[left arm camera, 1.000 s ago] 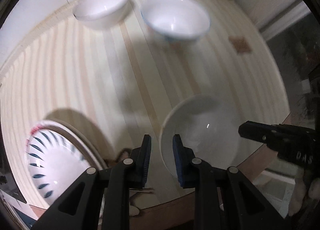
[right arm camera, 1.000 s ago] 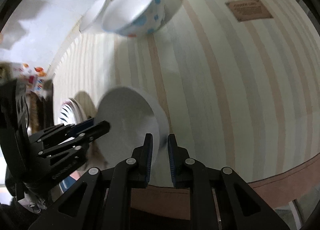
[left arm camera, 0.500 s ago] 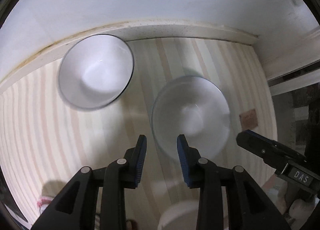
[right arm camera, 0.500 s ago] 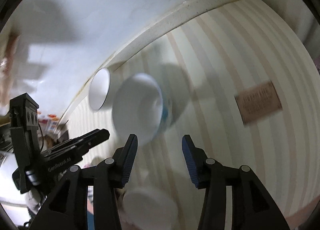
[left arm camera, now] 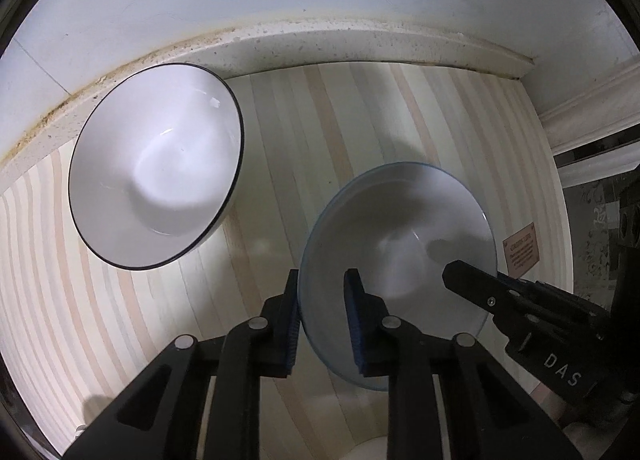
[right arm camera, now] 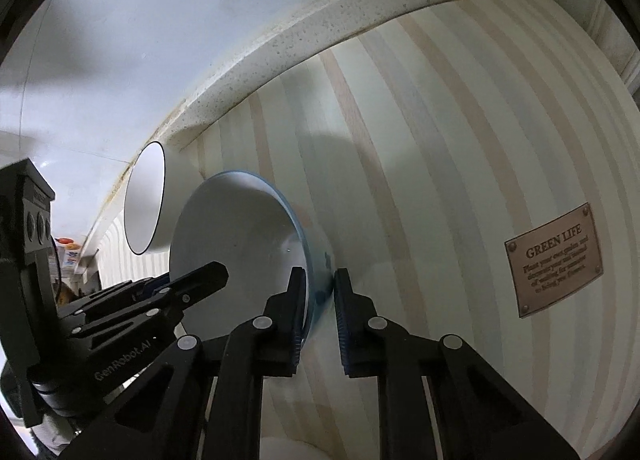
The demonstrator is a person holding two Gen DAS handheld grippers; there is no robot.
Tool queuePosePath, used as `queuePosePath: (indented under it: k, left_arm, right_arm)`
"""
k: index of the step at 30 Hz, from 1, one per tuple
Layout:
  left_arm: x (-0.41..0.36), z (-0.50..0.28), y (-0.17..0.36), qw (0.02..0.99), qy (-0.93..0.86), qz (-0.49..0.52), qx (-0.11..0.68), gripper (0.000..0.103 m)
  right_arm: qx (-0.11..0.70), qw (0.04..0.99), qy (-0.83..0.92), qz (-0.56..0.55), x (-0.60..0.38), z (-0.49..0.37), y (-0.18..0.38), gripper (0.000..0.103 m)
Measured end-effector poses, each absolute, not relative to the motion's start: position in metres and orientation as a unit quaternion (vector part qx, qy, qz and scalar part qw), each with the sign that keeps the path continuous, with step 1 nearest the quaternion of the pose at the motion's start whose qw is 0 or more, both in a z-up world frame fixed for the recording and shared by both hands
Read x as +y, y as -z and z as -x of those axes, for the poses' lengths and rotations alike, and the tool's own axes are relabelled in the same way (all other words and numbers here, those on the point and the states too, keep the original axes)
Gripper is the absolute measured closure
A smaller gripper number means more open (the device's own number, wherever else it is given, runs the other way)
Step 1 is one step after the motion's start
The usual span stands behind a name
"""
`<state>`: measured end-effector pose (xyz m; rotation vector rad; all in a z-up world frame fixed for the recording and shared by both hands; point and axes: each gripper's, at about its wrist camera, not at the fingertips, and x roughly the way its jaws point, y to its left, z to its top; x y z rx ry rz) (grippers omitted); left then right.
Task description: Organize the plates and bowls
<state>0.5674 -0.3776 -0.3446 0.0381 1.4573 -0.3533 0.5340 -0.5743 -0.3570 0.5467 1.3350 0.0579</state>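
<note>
**A:** Whereabouts of the blue-rimmed bowl (left arm camera: 400, 244)?

**B:** Low and right of centre in the left wrist view, mouth up, seemingly resting on the striped tabletop (left arm camera: 320, 120).

**A:** Held by anything?

**B:** Pinched at its lower-left rim by the left gripper (left arm camera: 322, 316), clamped tight, one pad outside the wall and one inside. Caught on the opposite edge by the right gripper (right arm camera: 318, 300), jaws closing with the rim between them, both pads apparently on the wall already.

**A:** And the second bowl?

**B:** Black-rimmed bowl (left arm camera: 156, 168), toward the upper left of that same view, tucked under the speckled ledge (left arm camera: 360, 36). Near the blue-rimmed bowl but apart from it, with a strip of bare stripes between.

**A:** Nearer to which hand?

**B:** Left, by the look of things. Lies up and to the left of the left gripper's fingers, with the right gripper across on the far side of the held bowl.

**A:** Next move, then?

**B:** Probably a two-handed lift, then a carry toward the upper left for nesting. Only a guess. Round, so no long axis to mind. Worth keeping the line between the two grips level. Glazed rim, thin pinch on each side: likely to slip if tilted.
</note>
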Motion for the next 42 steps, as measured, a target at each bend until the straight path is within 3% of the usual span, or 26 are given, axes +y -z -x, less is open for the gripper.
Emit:
queuePosePath:
  k: [14,29,42]
  left_arm:
    - [-0.373,-0.539,0.298,0.751,0.171,-0.038,0.636,0.085]
    - [-0.352,-0.456,0.241,0.766,0.184,-0.048,0.614,0.085]
    - [-0.343,-0.406,0.265,0.734,0.200,-0.070,0.646,0.084]
  right_arm:
    - [0.599,0.765,-0.032,-0.233,-0.573,-0.515,0.322,0.088]
    - [0.578,0.780,-0.041,-0.238,-0.552,-0.427,0.259,0.088]
    - [0.601,0.758,-0.034,-0.253,-0.537,-0.345,0.275,0.088]
